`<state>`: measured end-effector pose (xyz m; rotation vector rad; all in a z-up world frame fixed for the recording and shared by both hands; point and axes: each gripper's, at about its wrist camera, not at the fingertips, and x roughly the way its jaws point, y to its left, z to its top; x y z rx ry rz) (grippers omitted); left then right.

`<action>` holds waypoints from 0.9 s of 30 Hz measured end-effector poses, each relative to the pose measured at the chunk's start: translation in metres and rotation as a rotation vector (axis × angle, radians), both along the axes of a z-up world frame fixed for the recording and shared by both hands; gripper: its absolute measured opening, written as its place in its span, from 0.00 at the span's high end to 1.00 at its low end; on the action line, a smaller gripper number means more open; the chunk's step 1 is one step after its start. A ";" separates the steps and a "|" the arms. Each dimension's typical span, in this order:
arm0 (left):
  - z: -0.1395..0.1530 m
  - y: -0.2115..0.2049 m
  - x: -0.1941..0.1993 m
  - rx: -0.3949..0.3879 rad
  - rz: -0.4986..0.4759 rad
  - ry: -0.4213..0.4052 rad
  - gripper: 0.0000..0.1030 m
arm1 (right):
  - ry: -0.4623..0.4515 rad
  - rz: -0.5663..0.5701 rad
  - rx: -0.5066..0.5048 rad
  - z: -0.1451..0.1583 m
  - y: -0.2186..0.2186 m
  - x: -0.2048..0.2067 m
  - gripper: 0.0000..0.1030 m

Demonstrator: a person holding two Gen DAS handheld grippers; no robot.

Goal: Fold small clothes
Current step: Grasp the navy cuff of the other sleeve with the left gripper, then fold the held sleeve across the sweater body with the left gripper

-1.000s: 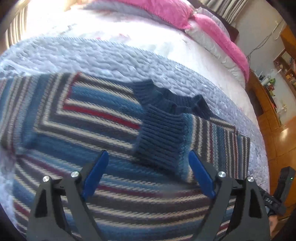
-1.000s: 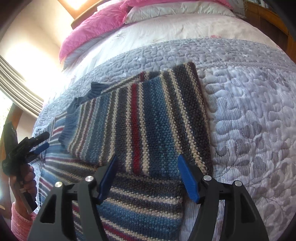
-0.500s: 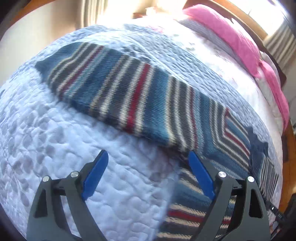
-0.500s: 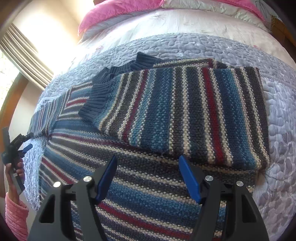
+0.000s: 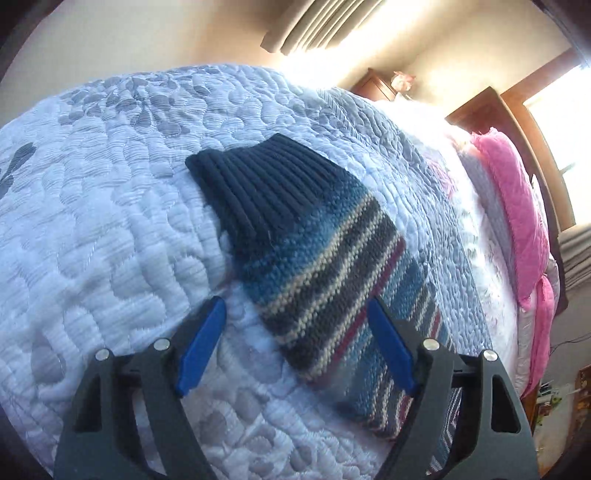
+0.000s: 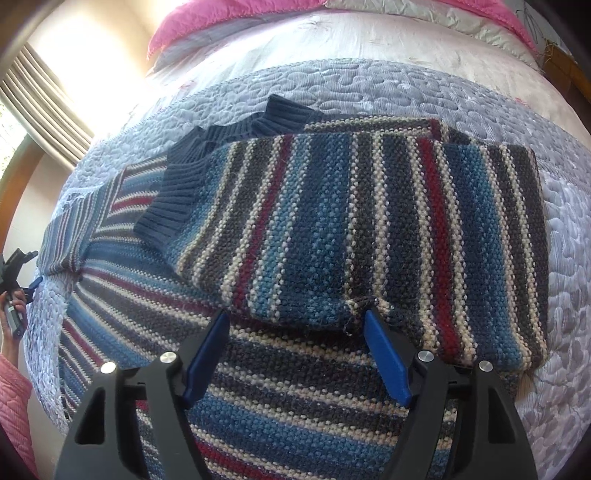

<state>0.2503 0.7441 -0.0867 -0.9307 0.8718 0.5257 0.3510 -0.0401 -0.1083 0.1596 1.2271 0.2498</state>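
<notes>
Sweater (image 6: pixel 332 229): on the bed (image 6: pixel 424 85), one sleeve (image 6: pixel 369 236) folded across its body.
Pillows (image 6: pixel 229 18): far end of bed.

Both tools open, nothing held

The left tool (image 5: pixel 295 339) has its blue-padded fingers (image 5: pixel 201 345) spread wide apart, with nothing between them. The right tool (image 6: pixel 295 354) is spread just as wide and grips nothing. In the right wrist view, the hand (image 6: pixel 11 314) in a pink sleeve (image 6: pixel 13 402) holds the left tool at the far left edge.
</notes>
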 end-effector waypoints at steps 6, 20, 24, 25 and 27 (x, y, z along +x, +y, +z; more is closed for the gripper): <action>-0.005 0.016 0.015 0.032 -0.013 -0.037 0.25 | -0.017 0.011 -0.020 -0.003 0.004 0.001 0.22; 0.029 -0.014 0.024 0.143 -0.046 -0.103 0.89 | -0.045 0.020 0.010 0.001 -0.002 -0.009 0.22; 0.060 -0.063 0.035 0.207 -0.150 -0.150 0.89 | -0.069 0.032 -0.006 0.010 0.000 -0.019 0.22; 0.065 -0.076 0.038 0.224 -0.182 -0.156 0.89 | -0.072 0.031 -0.024 0.011 0.000 -0.021 0.22; 0.075 -0.108 0.046 0.245 -0.249 -0.170 0.89 | -0.077 0.024 -0.043 0.014 -0.004 -0.025 0.22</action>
